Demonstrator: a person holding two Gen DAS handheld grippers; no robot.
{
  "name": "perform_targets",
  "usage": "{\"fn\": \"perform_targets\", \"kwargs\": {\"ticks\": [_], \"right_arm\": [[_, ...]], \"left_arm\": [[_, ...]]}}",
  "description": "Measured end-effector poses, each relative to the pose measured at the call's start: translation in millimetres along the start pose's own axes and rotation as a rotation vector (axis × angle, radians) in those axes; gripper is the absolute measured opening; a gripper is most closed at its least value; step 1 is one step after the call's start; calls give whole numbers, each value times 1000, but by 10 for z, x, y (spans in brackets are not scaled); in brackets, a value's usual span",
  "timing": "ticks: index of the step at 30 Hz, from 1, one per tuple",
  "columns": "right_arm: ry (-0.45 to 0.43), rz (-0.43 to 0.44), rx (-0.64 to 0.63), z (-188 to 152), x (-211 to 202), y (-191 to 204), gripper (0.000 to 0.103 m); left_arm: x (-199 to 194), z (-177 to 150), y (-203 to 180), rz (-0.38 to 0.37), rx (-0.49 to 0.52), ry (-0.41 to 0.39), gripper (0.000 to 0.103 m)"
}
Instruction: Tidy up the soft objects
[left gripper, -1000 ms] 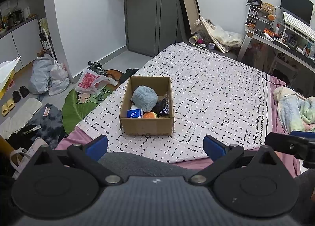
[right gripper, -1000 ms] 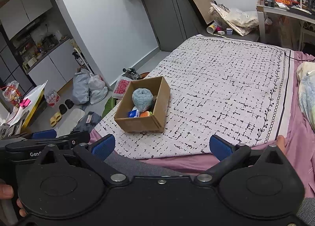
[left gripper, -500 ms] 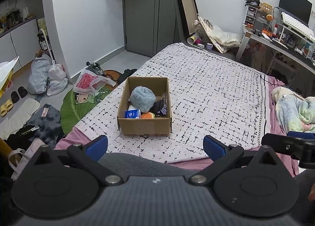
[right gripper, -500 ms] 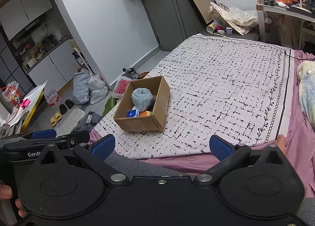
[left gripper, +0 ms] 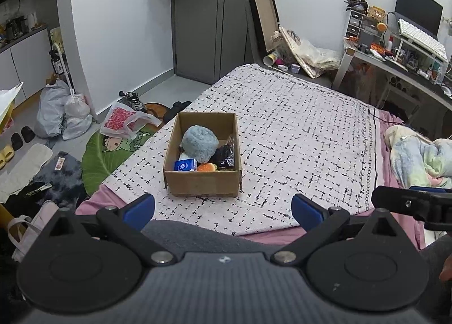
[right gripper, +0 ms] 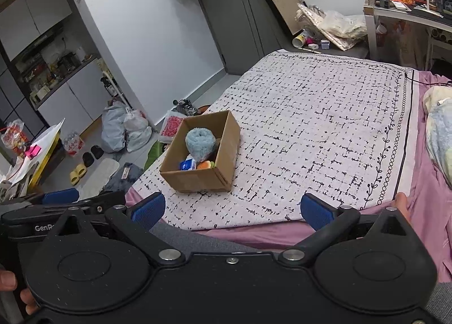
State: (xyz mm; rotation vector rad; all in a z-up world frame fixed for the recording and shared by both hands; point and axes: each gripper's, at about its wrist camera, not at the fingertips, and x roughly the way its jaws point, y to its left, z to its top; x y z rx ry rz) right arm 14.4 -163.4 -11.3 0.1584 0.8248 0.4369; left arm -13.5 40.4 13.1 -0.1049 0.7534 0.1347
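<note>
A brown cardboard box (left gripper: 202, 183) (right gripper: 195, 181) stands on the patterned bed cover near the bed's near left corner. Inside lie a fluffy light-blue roll (left gripper: 199, 142) (right gripper: 200, 142), a blue and white tissue pack (left gripper: 185, 166) (right gripper: 188, 165), an orange soft toy (left gripper: 207, 167) (right gripper: 205, 165) and a dark packet (left gripper: 226, 153). My left gripper (left gripper: 223, 209) is open and empty, held back from the box over the bed's near edge. My right gripper (right gripper: 231, 209) is open and empty, to the right of the left one.
The bed cover (left gripper: 296, 132) stretches beyond the box. A pastel blanket (left gripper: 418, 160) lies bunched at the right. Bags (left gripper: 62, 112), slippers and mats cover the floor at the left. A cluttered desk (left gripper: 395, 58) stands at the far right; a grey door (left gripper: 209, 27) is behind.
Both views have shifted only slightly; the box sits a touch lower and left in frame. Both grippers stay open and empty.
</note>
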Motion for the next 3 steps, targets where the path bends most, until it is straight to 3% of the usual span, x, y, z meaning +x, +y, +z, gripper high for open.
{"fn": "perform_targets", "kwargs": {"ticks": [3], "right_arm": [[1,-3,10,-18,8,3,103]], "left_arm": [[6,3,17,-26,-6,-3,102]]}}
